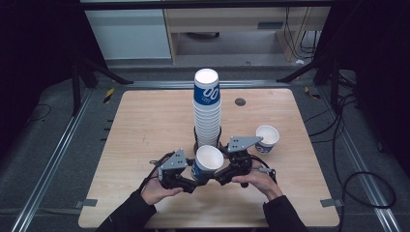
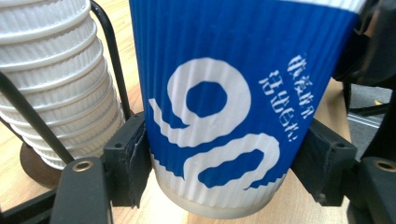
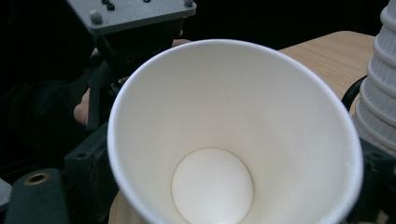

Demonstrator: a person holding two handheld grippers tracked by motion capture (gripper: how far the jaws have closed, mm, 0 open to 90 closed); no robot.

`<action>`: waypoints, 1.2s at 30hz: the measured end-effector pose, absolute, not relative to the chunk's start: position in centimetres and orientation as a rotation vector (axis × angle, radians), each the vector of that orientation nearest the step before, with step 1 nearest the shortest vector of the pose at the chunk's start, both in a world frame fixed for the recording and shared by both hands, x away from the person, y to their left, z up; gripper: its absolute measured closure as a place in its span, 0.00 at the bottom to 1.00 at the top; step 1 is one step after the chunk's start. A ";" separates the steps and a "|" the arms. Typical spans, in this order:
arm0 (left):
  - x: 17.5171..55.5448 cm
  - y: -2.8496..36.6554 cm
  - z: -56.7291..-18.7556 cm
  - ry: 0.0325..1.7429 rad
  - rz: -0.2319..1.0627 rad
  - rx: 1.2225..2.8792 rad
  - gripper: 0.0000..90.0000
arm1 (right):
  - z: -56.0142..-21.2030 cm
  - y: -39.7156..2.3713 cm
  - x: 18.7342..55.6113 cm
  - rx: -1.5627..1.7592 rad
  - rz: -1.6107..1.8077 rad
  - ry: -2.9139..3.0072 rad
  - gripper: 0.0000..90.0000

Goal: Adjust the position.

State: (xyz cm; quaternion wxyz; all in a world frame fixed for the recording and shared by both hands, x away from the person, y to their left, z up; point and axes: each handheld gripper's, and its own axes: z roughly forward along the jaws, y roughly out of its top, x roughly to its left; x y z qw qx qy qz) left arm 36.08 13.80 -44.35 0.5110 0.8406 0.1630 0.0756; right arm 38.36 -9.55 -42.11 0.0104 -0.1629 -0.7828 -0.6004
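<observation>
High view is looking down and forward over the whole table [image 1: 145, 125]. Both gripper views are sitting very close on the blue cup [image 2: 224, 93], sharing it and the cup stack [image 1: 207, 113].

A lab: rail-framed wooden table [image 1: 145, 125], dark curtains, floor cables [image 1: 358, 183].

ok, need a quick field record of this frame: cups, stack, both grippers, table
held cup: blue and white paper cup, upright, empty, off the stack, in front of it
left gripper: shut on the held cup, jaws pressing its lower ribbed wall
right gripper: at the cup's other side; grip cannot be told
cup stack: tall, nested, top cup blue, standing in a black wire holder at table centre
loose cup: single, tilted, right of the stack
table: light wood
</observation>
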 end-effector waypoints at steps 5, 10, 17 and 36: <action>36.0 13.8 -44.3 0.391 0.185 2.016 0.31 | -42.2 -9.5 38.4 -0.516 -1.882 -2.421 0.19; 36.0 13.8 -44.2 0.388 0.196 2.013 0.31 | -42.2 -9.7 38.4 -0.520 -1.887 -2.419 0.21; 35.9 13.9 -44.1 0.380 0.196 2.010 0.27 | -41.8 -9.8 38.2 -0.498 -1.902 -2.443 0.22; 37.4 17.1 -44.1 0.541 0.214 1.997 0.24 | -40.4 -14.0 38.3 -0.705 -1.931 -2.588 0.22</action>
